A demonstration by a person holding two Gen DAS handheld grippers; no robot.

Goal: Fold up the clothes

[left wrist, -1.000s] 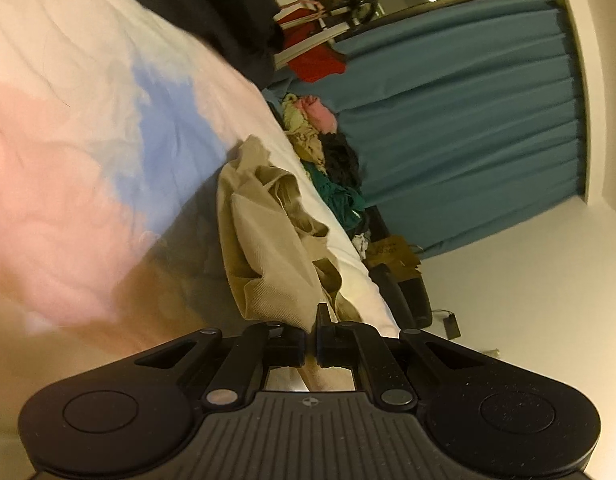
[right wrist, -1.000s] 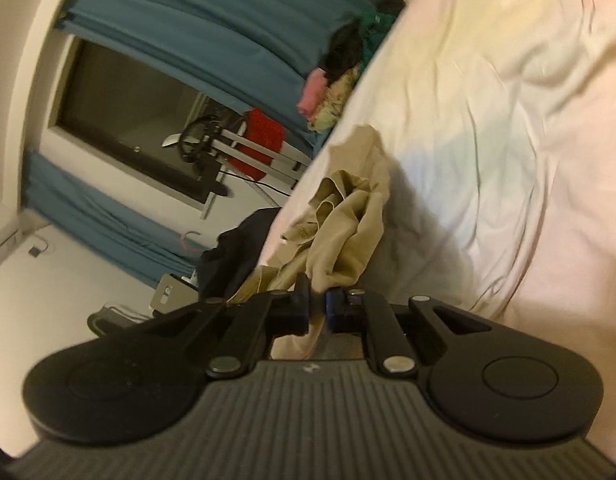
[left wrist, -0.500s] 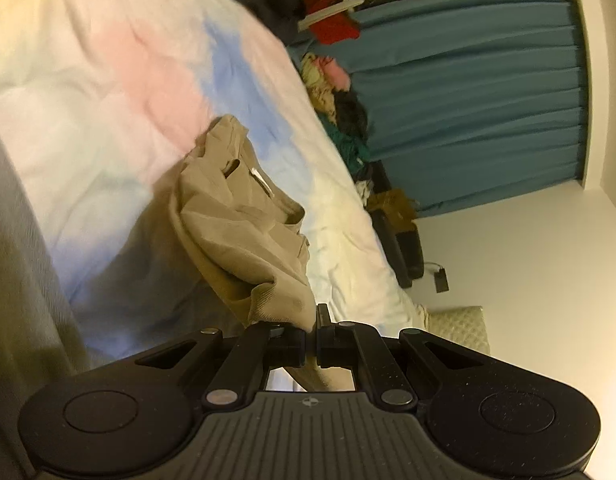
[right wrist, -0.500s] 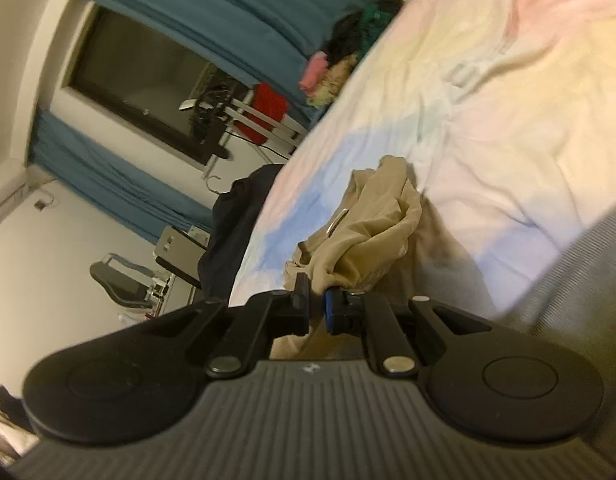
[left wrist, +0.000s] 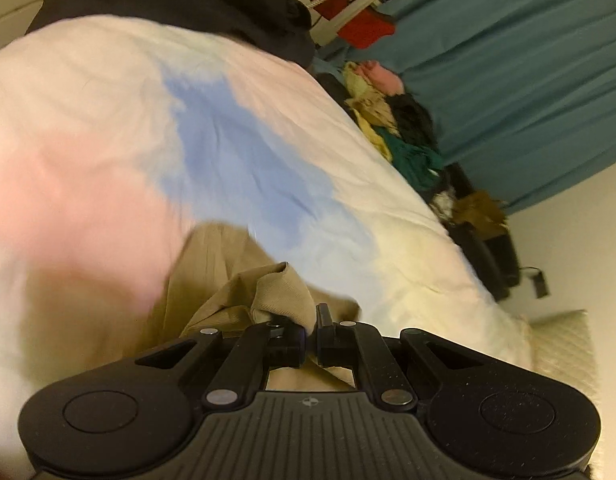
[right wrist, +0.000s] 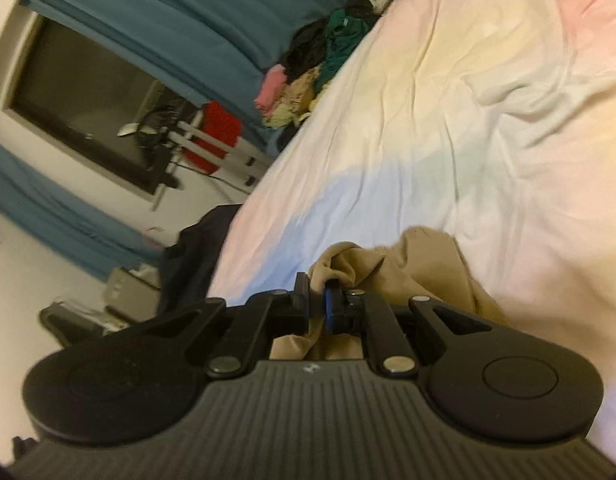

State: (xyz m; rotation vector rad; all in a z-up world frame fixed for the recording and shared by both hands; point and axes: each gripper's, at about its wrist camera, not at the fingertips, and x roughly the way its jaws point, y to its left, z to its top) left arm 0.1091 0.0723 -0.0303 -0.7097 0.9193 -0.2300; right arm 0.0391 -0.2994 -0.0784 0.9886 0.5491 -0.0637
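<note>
A bedroom with teal curtains [left wrist: 528,80]; a bed [left wrist: 108,120] under a pastel sheet fills most of both views. The left claw [left wrist: 311,334] is clenched on a bunched edge of the tan garment [left wrist: 228,272], and the right claw [right wrist: 317,306] pinches another edge of it. The cloth lies crumpled just ahead of both claws on the sheet, so no neat fold seems made yet; spreading and folding look still to do. Beyond the claws, a pile of clothes [right wrist: 308,76] waits by the curtains. No container is visible.
</note>
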